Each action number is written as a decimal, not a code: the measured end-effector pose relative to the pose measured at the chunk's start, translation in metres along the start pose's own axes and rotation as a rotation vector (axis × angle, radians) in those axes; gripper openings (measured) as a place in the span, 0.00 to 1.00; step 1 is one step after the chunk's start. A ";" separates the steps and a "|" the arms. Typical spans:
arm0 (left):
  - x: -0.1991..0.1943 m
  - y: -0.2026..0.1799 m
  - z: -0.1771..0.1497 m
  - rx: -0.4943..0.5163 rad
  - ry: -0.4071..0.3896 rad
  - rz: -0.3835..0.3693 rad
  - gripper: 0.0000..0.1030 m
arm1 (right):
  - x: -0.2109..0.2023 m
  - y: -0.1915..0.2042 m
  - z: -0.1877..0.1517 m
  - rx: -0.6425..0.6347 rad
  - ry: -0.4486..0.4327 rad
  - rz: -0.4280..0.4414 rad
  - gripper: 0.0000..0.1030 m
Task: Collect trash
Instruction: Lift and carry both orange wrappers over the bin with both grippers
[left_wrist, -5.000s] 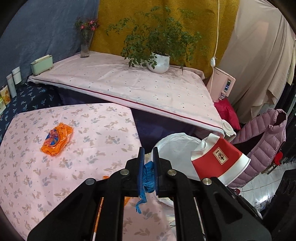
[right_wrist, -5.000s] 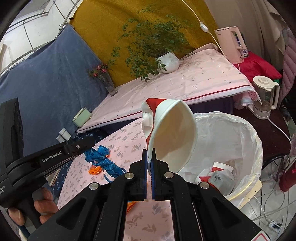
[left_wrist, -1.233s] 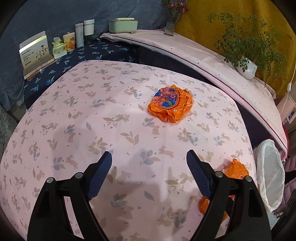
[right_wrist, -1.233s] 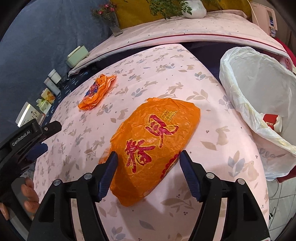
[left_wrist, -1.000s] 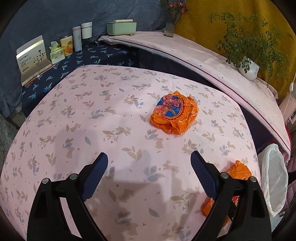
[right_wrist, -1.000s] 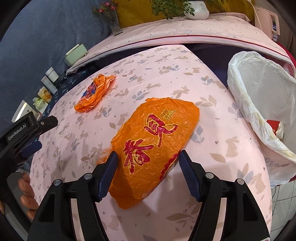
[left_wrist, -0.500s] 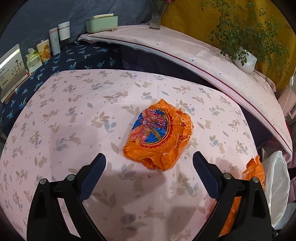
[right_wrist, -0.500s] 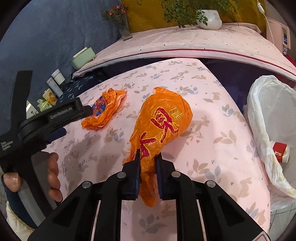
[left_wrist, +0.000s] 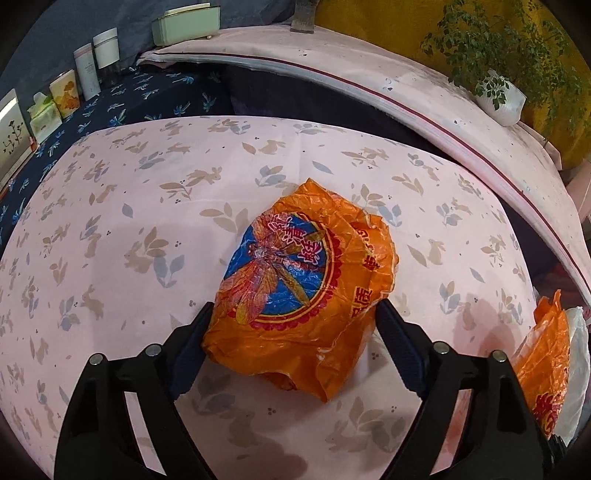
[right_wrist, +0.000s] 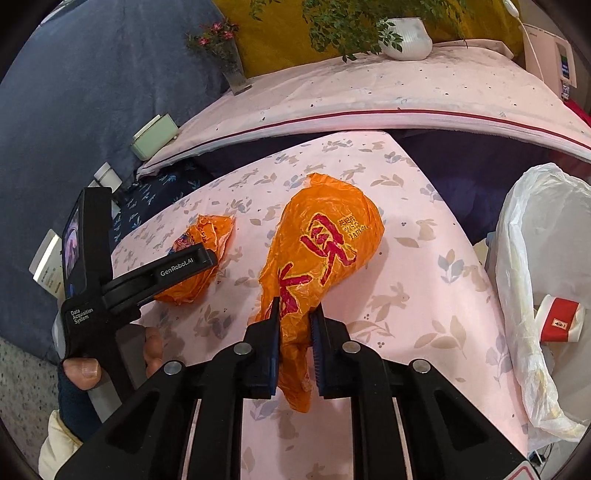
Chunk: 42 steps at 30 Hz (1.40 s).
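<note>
I see bare pink tabletop (left_wrist: 110, 229) along its left edge; past the right edge hangs the white-lined trash bin (right_wrist: 535, 258), a red-and-white cup (right_wrist: 559, 323) inside. A potted plant (right_wrist: 404, 37) and vase (right_wrist: 232, 75) stand behind on a shelf. My left gripper (left_wrist: 291, 332) is closing around the crumpled dragonfly bag (left_wrist: 306, 284) mid-table; my right gripper (right_wrist: 294, 328) is clamped on the orange bag with red characters (right_wrist: 325, 251) nearer the bin

- A crumpled orange bag with a blue dragonfly print (left_wrist: 295, 291) lies flat on the floral cloth, left of centre.
- An orange bag with red characters (right_wrist: 321, 251), right of it, is bunched at its near end and partly raised.
- A red-and-white paper cup (right_wrist: 559, 323) lies tilted inside the white-lined bin (right_wrist: 517, 266) at far right.
</note>
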<state>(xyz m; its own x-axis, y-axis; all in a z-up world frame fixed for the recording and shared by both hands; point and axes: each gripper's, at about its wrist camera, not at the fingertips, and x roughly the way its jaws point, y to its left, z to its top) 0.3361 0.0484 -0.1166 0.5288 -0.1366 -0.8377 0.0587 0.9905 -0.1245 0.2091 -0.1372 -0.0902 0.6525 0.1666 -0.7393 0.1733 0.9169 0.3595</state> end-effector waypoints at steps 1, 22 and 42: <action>-0.001 -0.003 -0.001 0.009 -0.003 -0.004 0.72 | 0.002 -0.001 0.001 0.003 0.001 0.001 0.13; -0.037 -0.043 -0.033 0.070 -0.039 -0.035 0.16 | -0.028 -0.011 -0.004 0.034 -0.036 0.019 0.13; -0.123 -0.121 -0.068 0.159 -0.107 -0.152 0.15 | -0.114 -0.064 -0.006 0.123 -0.184 0.002 0.13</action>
<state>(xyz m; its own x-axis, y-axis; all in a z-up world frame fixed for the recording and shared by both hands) 0.2065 -0.0556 -0.0350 0.5902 -0.2903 -0.7532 0.2724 0.9500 -0.1526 0.1194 -0.2131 -0.0328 0.7748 0.0889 -0.6259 0.2533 0.8635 0.4362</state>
